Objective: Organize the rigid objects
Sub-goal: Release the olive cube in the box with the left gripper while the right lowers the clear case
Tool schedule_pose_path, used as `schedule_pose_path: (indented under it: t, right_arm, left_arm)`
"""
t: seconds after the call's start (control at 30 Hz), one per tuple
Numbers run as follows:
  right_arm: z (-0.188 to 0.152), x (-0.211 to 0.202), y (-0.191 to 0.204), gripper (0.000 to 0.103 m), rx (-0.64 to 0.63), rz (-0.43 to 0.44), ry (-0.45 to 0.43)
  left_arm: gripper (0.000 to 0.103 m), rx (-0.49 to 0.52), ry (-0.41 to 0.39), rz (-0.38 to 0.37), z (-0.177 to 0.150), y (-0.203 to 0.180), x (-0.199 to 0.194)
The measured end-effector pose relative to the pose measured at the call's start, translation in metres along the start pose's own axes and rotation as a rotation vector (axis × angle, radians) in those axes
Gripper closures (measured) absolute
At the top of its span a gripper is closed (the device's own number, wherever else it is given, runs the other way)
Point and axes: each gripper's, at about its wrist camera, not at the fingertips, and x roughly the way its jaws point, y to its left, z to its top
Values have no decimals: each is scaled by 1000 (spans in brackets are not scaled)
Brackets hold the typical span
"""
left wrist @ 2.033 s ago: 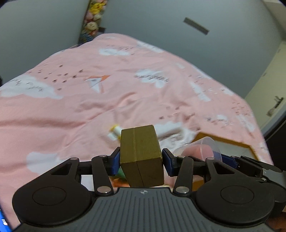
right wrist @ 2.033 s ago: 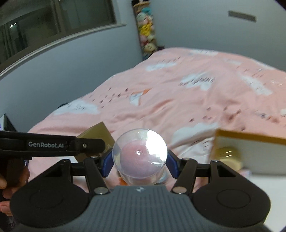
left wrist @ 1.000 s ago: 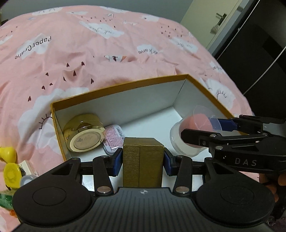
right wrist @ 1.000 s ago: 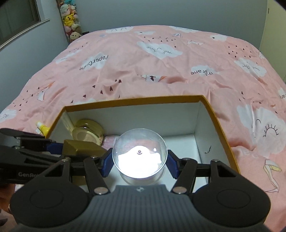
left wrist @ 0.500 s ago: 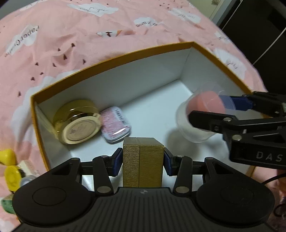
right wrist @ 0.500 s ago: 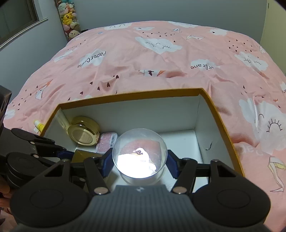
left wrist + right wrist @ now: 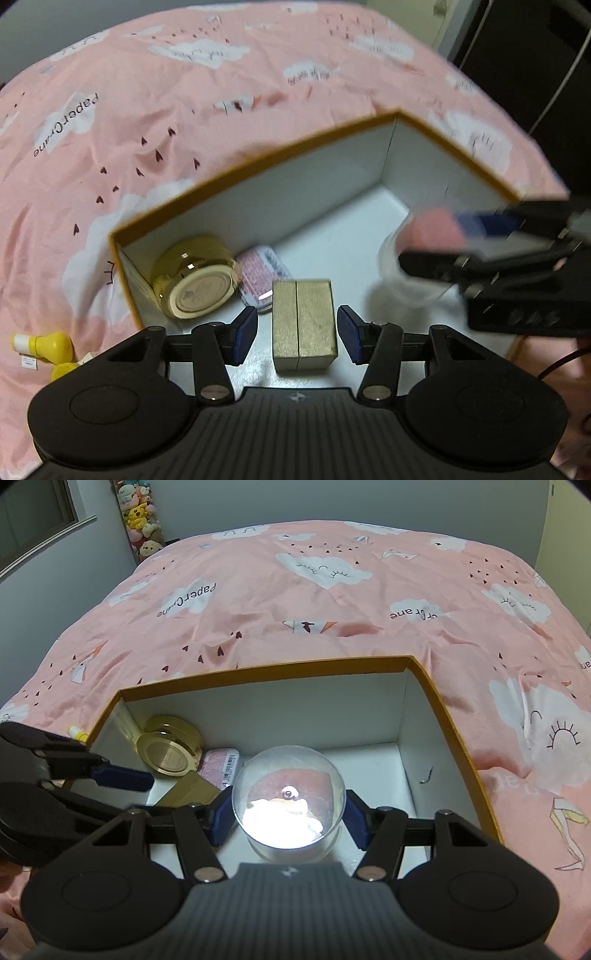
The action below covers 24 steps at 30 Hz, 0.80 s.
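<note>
Nearest you, your left gripper (image 7: 298, 334) has its jaws spread, having just been opening, and the small gold box (image 7: 303, 325) stands between the blue pads (image 7: 245, 334) with a gap on each side, resting on the white floor of the big cardboard box (image 7: 258, 166), near its front edge. Your right gripper (image 7: 289, 818) is pinching the clear dome jar (image 7: 289, 806) with the pink inside, both pads pressed against its sides, above the cardboard box's floor toward the middle. Just beyond the gold box, toward the cardboard box's left rear corner, a flat pink tin (image 7: 263, 275) lies on the floor, and touching it on the left sits a round gold jar (image 7: 195, 277), tipped on its side against the left wall. Outside the cardboard box, beside its left wall, yellow-capped bottles (image 7: 48, 347) lie on the pink bedspread (image 7: 332, 602). Farther off, past the bed's far left corner, plush toys (image 7: 142, 513) are stacked against the grey wall.
</note>
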Motion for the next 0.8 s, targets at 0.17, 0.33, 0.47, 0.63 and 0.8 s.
schedule_pose_path:
  t: [0.17,0.33,0.47,0.63,0.8]
  right_arm:
    - [2,4,11,43,-27,23,10]
    - [10,16,25,43,-65,12,27]
    - [15,25,37,43,-102,-6,38]
    - [24,35,46,43,-99,9,65]
    - [21,51,52,43,-40,79,137]
  left_arm:
    - [44,-103,-106,-37,-2,27,-31]
    - [45,-216,-200,-20,-12,54,-54]
    - [56,-287,-192,-4,-25,73,-52]
    - [70,-377,-157,-80,-40,89,-39]
    - [74,-402,-159,-128,-49,94,-35]
